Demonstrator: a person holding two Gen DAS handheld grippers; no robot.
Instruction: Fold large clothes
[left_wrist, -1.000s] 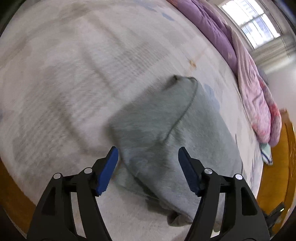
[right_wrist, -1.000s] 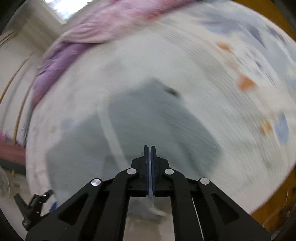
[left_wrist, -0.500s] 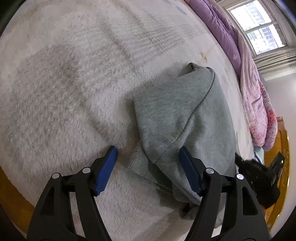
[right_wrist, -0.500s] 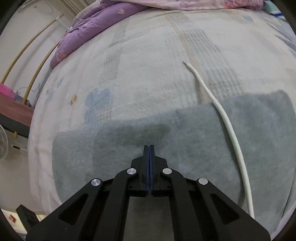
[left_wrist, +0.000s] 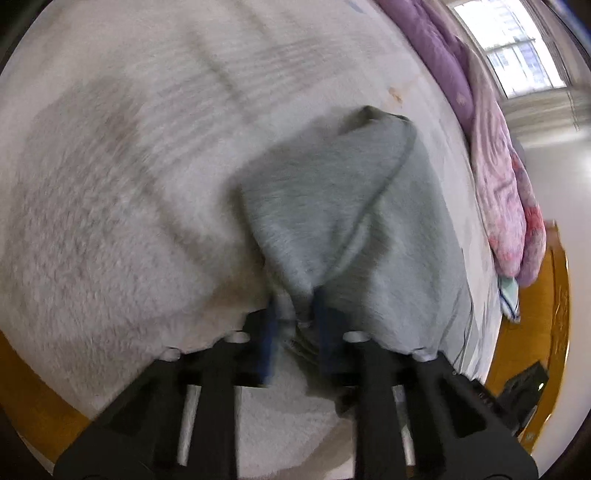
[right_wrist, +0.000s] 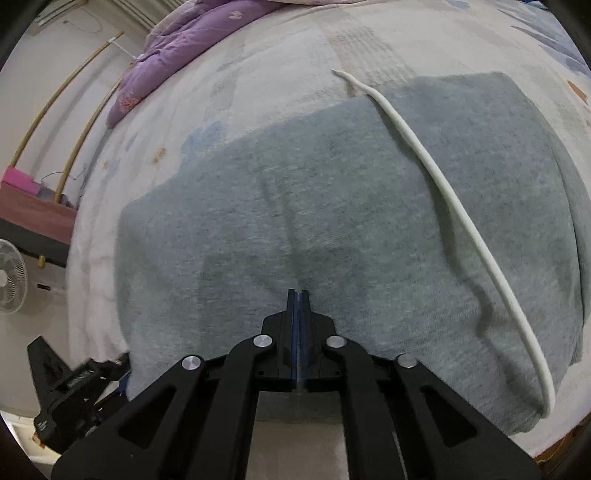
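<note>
On the left, our left gripper (left_wrist: 295, 314) pinches the near corner of the grey garment (left_wrist: 347, 206), which runs away from it toward the far right across the bed (left_wrist: 110, 184). On the right, our right gripper (right_wrist: 299, 295) has its jaws pressed together at the garment's near edge; whether cloth sits between them we cannot tell. A white cord (right_wrist: 454, 206) crosses its right side.
</note>
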